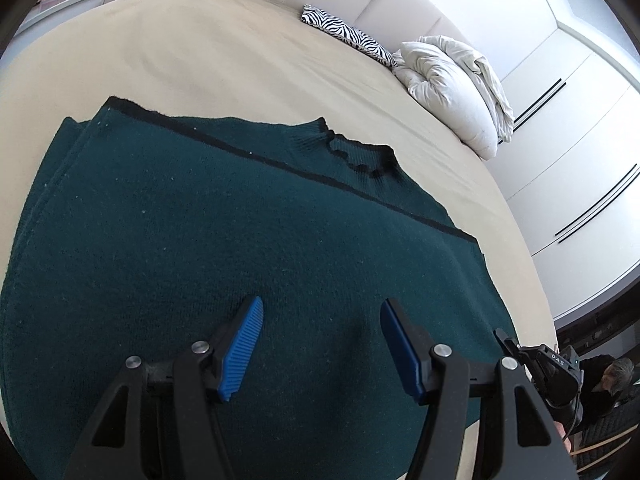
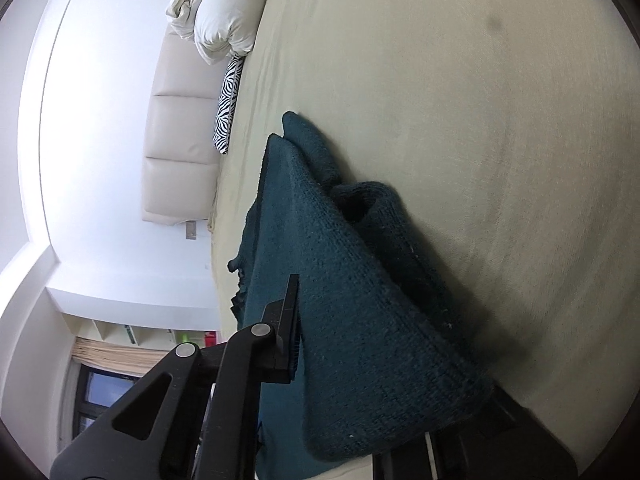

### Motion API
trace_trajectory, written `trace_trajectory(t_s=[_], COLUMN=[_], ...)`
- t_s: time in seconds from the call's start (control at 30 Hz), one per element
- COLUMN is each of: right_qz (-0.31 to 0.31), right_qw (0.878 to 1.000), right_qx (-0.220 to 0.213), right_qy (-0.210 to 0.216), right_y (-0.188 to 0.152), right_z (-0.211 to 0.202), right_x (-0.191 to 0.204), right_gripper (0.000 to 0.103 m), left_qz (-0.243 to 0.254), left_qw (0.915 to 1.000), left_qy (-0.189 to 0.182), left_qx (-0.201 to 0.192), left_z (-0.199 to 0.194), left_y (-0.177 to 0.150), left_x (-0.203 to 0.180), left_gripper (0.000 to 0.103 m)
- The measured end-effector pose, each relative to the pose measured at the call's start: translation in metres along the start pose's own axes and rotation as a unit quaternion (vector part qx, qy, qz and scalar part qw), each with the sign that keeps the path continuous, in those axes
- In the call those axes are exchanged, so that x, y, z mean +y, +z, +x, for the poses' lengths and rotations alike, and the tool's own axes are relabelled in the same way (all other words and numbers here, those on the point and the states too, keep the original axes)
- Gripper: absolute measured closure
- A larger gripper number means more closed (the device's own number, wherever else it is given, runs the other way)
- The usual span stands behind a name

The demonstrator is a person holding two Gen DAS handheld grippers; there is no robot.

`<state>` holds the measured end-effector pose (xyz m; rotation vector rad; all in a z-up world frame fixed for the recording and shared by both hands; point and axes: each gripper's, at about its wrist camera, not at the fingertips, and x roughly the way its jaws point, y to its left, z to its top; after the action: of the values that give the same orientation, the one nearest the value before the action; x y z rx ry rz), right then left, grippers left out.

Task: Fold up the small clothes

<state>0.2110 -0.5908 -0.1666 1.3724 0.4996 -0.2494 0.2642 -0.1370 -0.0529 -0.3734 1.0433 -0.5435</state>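
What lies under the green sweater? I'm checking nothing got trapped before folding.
Around the green sweater only the beige bed cover shows. Whatever lies directly beneath the knit is covered.

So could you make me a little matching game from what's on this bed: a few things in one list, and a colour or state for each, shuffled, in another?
Things:
1. sweater
2. cushion
3. left gripper
4. right gripper

Descriptions:
A. zebra stripes
B. open above the knit
C. dark green, partly folded
D. shut on the sweater's edge

Pairs: 1-C, 2-A, 3-B, 4-D
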Motion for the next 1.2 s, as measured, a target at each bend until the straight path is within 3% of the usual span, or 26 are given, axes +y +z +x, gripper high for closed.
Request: trace_trajectory(t_s=[0.13, 0.23, 0.33, 0.4, 0.43, 0.5, 0.57, 0.6, 0.73, 0.83, 0.93, 1.0, 1.07, 1.13, 1.2], right_qz=[-0.047, -0.119, -0.256, -0.388, -0.463, -0.598, -0.671, -0.677, -0.683, -0.698, -0.721, -0.739, -0.753, -0.766, -0.779], right_qw=[0.998, 0.991, 0.962, 0.916, 0.881, 0.793, 0.727, 0.720, 0.712, 0.699, 0.679, 0.660, 0.645, 0.630, 0.616], right_qx=[-0.012, -0.024, -0.024, 0.004, 0.022, 0.058, 0.082, 0.088, 0.084, 0.072, 0.051, 0.040, 0.037, 0.037, 0.036], right_qy=[-0.034, -0.061, -0.089, -0.099, -0.101, -0.104, -0.122, -0.128, -0.138, -0.138, -0.132, -0.128, -0.127, -0.123, -0.113], right_y=[-0.004, -0.011, -0.042, -0.086, -0.117, -0.184, -0.226, -0.233, -0.239, -0.240, -0.247, -0.267, -0.274, -0.282, -0.289], right_z=[0.000, 0.003, 0.018, 0.041, 0.052, 0.073, 0.094, 0.100, 0.108, 0.106, 0.098, 0.085, 0.083, 0.077, 0.070], right_x=[0.021, 0.059, 0.119, 0.162, 0.179, 0.195, 0.187, 0.182, 0.174, 0.177, 0.179, 0.174, 0.171, 0.166, 0.165], right_gripper=[0.093, 0.093, 0.093, 0.092, 0.092, 0.092, 0.093, 0.093, 0.093, 0.093, 0.093, 0.092, 0.092, 0.092, 0.090], left_qz=[-0.012, -0.042, -0.099, -0.128, -0.136, -0.156, -0.170, -0.174, -0.179, -0.189, -0.186, -0.173, -0.172, -0.174, -0.164], left_qw=[0.9998, 0.9979, 0.9908, 0.9853, 0.9835, 0.9772, 0.9729, 0.9703, 0.9675, 0.9669, 0.9707, 0.9759, 0.9744, 0.9730, 0.9746], left_qy=[-0.017, -0.049, -0.092, -0.112, -0.119, -0.144, -0.156, -0.167, -0.178, -0.170, -0.146, -0.120, -0.121, -0.117, -0.121], left_qx=[0.000, -0.001, -0.005, -0.010, -0.012, -0.008, 0.001, 0.004, 0.016, 0.026, 0.043, 0.057, 0.079, 0.096, 0.094], left_z=[-0.001, -0.004, -0.013, -0.020, -0.022, -0.022, -0.021, -0.020, -0.016, -0.011, -0.003, 0.001, 0.010, 0.015, 0.012], left_y=[0.002, 0.006, 0.013, 0.019, 0.021, 0.026, 0.027, 0.027, 0.030, 0.037, 0.043, 0.045, 0.048, 0.052, 0.057], left_x=[0.007, 0.019, 0.037, 0.050, 0.054, 0.063, 0.069, 0.072, 0.072, 0.065, 0.058, 0.053, 0.052, 0.052, 0.051], left_gripper=[0.039, 0.040, 0.041, 0.037, 0.032, 0.029, 0.028, 0.027, 0.020, 0.013, 0.016, 0.033, 0.079, 0.087, 0.088])
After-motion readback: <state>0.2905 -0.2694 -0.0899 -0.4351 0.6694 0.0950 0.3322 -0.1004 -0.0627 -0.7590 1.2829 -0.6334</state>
